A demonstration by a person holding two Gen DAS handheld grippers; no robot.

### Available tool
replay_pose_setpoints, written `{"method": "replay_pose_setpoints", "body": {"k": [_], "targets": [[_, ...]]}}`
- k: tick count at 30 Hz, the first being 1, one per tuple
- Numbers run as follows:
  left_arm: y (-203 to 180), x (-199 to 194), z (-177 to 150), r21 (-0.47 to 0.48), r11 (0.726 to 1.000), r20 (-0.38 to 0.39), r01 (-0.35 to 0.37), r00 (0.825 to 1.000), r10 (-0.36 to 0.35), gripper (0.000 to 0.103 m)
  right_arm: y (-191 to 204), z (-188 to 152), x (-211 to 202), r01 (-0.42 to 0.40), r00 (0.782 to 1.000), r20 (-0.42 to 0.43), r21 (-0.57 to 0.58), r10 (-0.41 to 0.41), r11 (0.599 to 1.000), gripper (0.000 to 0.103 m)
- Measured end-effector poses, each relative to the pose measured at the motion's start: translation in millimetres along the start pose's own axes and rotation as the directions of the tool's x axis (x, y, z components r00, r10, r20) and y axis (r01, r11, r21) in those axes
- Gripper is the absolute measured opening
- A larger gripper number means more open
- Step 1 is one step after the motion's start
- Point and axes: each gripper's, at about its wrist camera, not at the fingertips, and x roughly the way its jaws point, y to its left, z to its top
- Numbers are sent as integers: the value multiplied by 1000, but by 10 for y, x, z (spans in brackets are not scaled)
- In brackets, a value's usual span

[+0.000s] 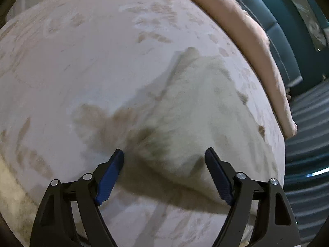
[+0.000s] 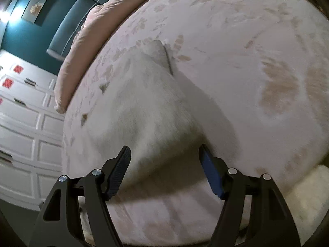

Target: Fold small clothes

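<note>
Pale, leaf-printed bedspread (image 1: 86,65) fills the near ground, and both the left gripper (image 1: 164,154) and the right gripper (image 2: 164,151) hang over it with jaws wide, holding nothing. Just ahead of both lies the white garment (image 1: 197,107), its near edge between each pair of fingers, its length stretching toward the pink pillow (image 1: 253,47) and teal headboard (image 1: 292,47) beyond.

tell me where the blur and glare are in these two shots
Left wrist view: the white garment is smeared by motion blur near the jaws, the black gripper frame stays sharp, and fisheye bulges the bed. Right wrist view: the same garment is blurred, with bright lamp glare at the upper left.
</note>
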Motion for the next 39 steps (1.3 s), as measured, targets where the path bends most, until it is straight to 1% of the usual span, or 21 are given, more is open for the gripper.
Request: {"method": "replay_pose_setpoints", "body": {"k": [1,2,3,4,5,9,11,15,18,20,21,22,24,25,26,27,30,33,36,38,39], "targets": [[-64,18,31,14,1000,-14,8,1000,-8,51,21,43,57,-6,1000,-3,23,6,1000,67],[-102,22,57,25,1000,-28,0,1000,1,42,34,92,122,-5,1000,-11,49,6,999,63],[-119,21,93,37,999,-40,-2,999,4,26,14,131,162,0,1000,-18,62,1,998,48],[-137,13,111,42,999,-48,4,999,-2,18,37,163,199,13,999,-30,58,-12,998,21],[-146,-34,128,42,999,-48,14,999,-12,13,51,167,177,13,999,-34,43,-12,999,18],[-163,-343,77,116,993,-36,20,999,-16,8,203,32,-214,21,1000,11,-88,-20,996,14],[-57,-477,-34,129,991,-68,23,998,-14,7,158,-131,-400,40,999,-3,-120,-41,992,14],[267,-588,-453,125,992,-164,-5,986,26,7,-156,-560,-582,131,987,-75,-163,-145,978,14],[424,-567,-759,141,989,-204,-53,976,81,9,-321,-855,-587,205,962,-132,-215,-237,955,19],[417,-548,-825,153,984,-190,-95,974,123,14,-345,-905,-662,241,954,-122,-228,-273,943,22],[387,-572,-810,157,980,-164,-124,975,149,16,-336,-890,-715,250,953,-110,-233,-281,940,30],[350,-620,-780,156,979,-138,-130,979,152,16,-299,-856,-780,269,951,-86,-236,-295,934,42],[247,-711,-693,156,980,-103,-120,985,137,19,-180,-728,-1008,308,950,17,-239,-313,921,50],[204,-763,-644,155,981,-81,-116,988,130,30,-145,-687,-1078,310,950,49,-243,-308,919,53],[110,-824,-548,157,982,-39,-103,993,111,46,-56,-583,-1141,302,953,86,-252,-290,919,56],[27,-868,-460,162,983,1,-88,996,89,53,-2,-491,-1156,294,956,105,-263,-275,919,61],[-245,-858,-180,217,973,80,-73,995,57,59,260,-159,-997,268,962,145,-316,-233,910,65],[-510,-649,145,274,959,133,-77,990,42,73,434,56,-689,259,964,148,-342,-221,903,71],[-568,-307,345,286,956,75,-61,996,41,73,528,244,-247,271,962,115,-339,-246,901,72],[-567,30,447,279,956,16,-95,995,94,72,564,296,74,283,959,80,-335,-272,899,72],[-546,188,485,274,957,-12,-95,995,102,69,559,280,175,278,960,68,-330,-270,902,60]]}}
